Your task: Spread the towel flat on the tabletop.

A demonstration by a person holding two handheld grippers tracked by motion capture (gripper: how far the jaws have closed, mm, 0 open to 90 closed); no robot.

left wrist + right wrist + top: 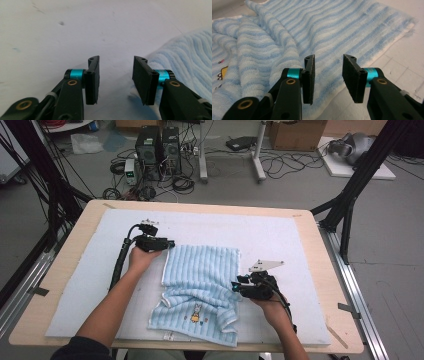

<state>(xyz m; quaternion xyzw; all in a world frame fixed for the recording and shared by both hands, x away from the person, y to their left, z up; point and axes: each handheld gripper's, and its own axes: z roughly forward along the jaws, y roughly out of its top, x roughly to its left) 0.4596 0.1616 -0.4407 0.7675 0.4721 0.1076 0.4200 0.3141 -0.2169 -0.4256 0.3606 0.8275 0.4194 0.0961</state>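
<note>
White-padded bench [280, 232]; striped towel [202, 270] half folded, lower part rumpled. My left fingers [115, 77] and right fingers [328, 77] both part-open, empty.

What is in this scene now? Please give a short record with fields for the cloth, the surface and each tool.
cloth: light blue striped towel, rumpled, partly folded over, small cartoon print near its front edge
surface: pale foam mat on a wooden table
left tool: at the towel's far left corner, jaws apart, nothing between them; mat under them, towel edge just beside
right tool: at the towel's right edge, jaws apart, above the towel's border, not gripping it
floor behind: computer towers, cables, cardboard box
</note>
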